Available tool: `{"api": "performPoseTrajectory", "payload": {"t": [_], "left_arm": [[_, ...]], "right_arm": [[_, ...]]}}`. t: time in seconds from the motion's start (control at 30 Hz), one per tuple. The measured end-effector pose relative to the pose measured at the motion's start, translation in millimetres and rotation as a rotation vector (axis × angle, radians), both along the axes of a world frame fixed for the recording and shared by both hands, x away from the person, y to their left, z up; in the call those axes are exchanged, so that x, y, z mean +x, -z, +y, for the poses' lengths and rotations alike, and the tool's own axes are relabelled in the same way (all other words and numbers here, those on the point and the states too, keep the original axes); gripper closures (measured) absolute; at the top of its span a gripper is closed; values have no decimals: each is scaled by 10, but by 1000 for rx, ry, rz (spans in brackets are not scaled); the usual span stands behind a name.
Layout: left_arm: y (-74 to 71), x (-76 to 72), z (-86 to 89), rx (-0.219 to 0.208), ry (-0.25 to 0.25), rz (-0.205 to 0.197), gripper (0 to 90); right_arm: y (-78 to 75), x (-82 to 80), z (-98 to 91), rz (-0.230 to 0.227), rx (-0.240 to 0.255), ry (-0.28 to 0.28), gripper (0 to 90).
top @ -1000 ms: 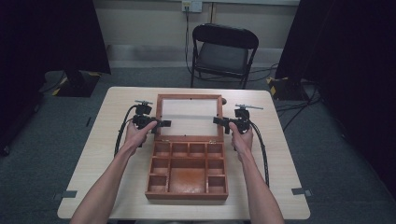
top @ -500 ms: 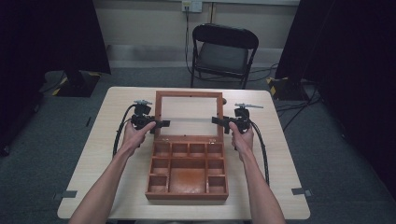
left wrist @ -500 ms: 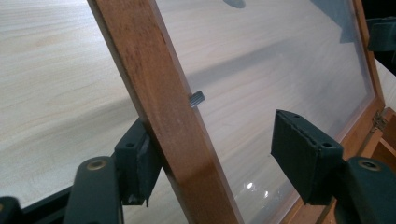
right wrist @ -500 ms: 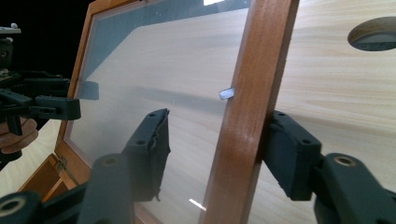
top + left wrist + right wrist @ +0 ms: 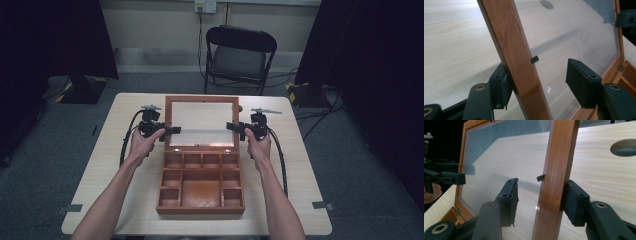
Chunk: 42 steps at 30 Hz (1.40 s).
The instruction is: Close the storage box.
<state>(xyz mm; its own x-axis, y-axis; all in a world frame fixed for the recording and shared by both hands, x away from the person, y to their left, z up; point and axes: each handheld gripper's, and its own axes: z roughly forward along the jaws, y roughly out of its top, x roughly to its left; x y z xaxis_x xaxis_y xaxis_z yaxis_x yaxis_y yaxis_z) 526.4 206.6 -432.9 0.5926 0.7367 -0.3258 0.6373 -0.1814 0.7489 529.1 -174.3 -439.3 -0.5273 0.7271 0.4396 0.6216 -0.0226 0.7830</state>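
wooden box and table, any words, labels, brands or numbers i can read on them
None can be read.
The wooden box, its glass lid and the table bear no visible writing.
The left gripper and right gripper show no legible marking.

Box (image 5: 200, 187): reddish wood, smooth, slight satin sheen. Lid (image 5: 202, 102): same wood frame w/ clear glossy pane, faint reflections. Hinges (image 5: 227, 150): small, brass-look metal. Table (image 5: 125, 150): pale wood-grain laminate, matt. Gripper pads (image 5: 580, 81): black matt plastic/rubber, ribbed edge. Floor (image 5: 45, 185): grey carpet, rough.
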Motion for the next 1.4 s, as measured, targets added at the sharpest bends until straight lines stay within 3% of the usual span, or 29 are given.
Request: {"api": "performPoseTrajectory", "payload": {"t": [0.27, 0.73, 1.07, 1.4], "left_arm": [[-154, -17, -42, 18, 7, -36, 416], [-254, -44, -72, 18, 4, -71, 430], [-322, -195, -52, 3, 20, -116, 441], [-352, -324, -47, -27, 24, -147, 422]], "right_arm": [[-187, -85, 12, -54, -51, 17, 522], [-290, -174, -6, -65, -53, 26, 530], [-343, -281, -14, -98, -56, 11, 527], [-401, -372, 21, -120, -85, -16, 463]]}}
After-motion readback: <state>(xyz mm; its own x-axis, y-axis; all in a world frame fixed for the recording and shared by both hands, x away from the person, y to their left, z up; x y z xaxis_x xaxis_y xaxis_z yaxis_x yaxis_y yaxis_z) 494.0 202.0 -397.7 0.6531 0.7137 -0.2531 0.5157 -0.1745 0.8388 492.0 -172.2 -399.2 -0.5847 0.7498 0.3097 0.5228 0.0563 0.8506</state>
